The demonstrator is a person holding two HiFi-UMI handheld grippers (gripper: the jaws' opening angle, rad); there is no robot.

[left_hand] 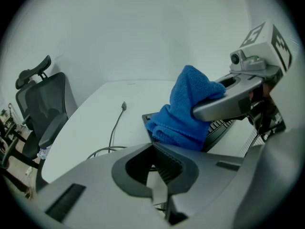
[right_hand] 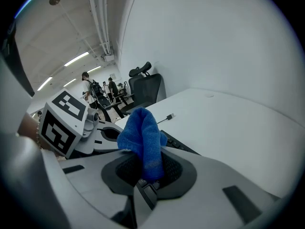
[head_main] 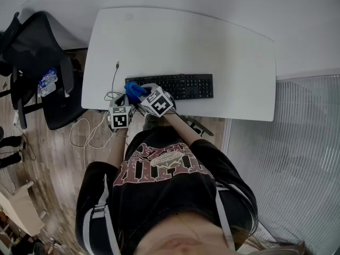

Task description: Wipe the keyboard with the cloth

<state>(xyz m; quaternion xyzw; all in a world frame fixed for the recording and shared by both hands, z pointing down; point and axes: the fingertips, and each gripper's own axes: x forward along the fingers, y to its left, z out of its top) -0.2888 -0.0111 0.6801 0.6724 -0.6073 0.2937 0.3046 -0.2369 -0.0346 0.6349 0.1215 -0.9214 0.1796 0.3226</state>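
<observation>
Bright, diffuse illumination is seen throughout. Ceiling strip lights [right_hand: 76, 59] are shown in the right gripper view. The 2 gripper views are barrel-distorted and vignetted black at the corners.

Right claw [right_hand: 151, 171] clamped on blue cloth [right_hand: 142, 136], keyboard [right_hand: 179, 146] beyond

Bunched blue cloth [head_main: 134, 91] at left end of black keyboard [head_main: 186, 85].
</observation>
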